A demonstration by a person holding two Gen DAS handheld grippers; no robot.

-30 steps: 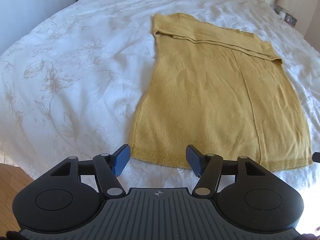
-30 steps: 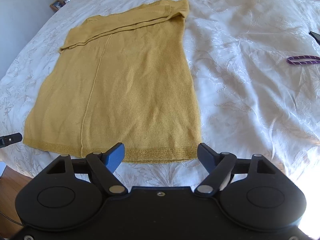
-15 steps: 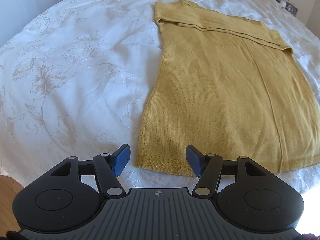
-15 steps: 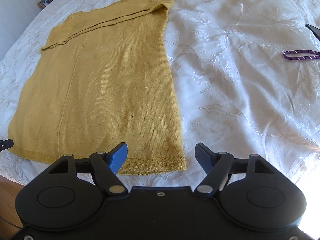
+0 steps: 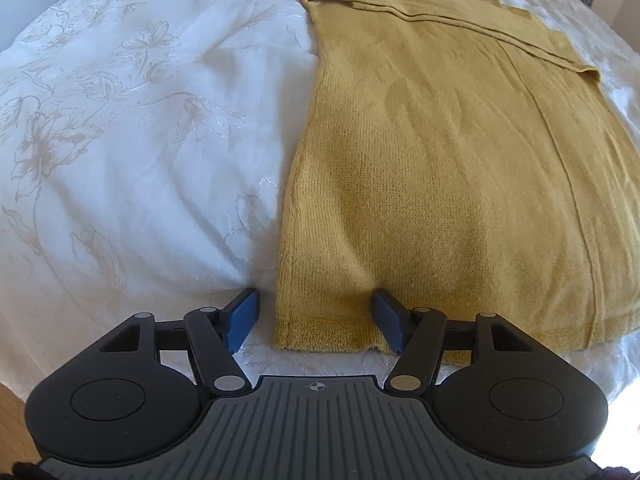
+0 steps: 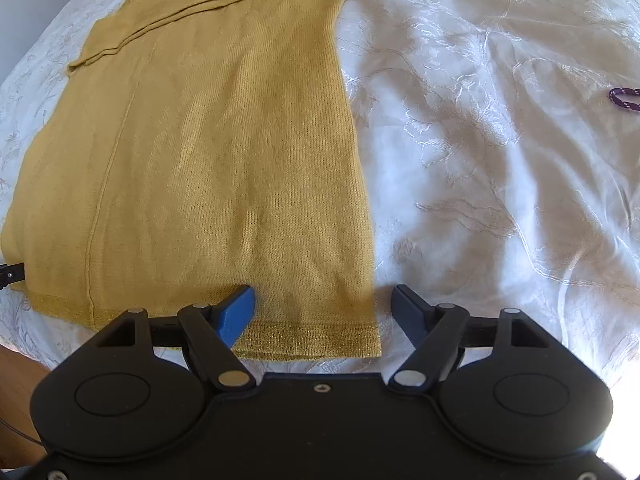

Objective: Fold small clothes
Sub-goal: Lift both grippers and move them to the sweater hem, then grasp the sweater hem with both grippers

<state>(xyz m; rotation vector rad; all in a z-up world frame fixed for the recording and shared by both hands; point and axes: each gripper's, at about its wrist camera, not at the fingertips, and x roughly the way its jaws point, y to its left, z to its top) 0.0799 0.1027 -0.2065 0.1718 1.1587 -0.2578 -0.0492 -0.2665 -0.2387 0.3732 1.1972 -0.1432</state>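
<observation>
A mustard-yellow knitted top (image 5: 440,152) lies flat on the white bed, its sleeves folded across the far end. It also shows in the right wrist view (image 6: 208,152). My left gripper (image 5: 314,320) is open, its blue pads on either side of the hem's near left corner. My right gripper (image 6: 324,312) is open, its pads on either side of the hem's near right corner. Neither gripper holds the cloth.
The white flower-embroidered bedspread (image 5: 120,140) spreads to the left of the top and to its right (image 6: 500,160). A purple cord (image 6: 624,98) lies on the bed at the far right. Wooden floor (image 6: 16,400) shows below the bed's near edge.
Both grippers have moved forward and down to the hem. The left one now straddles the left corner, the right one the right corner. Both stay open.
</observation>
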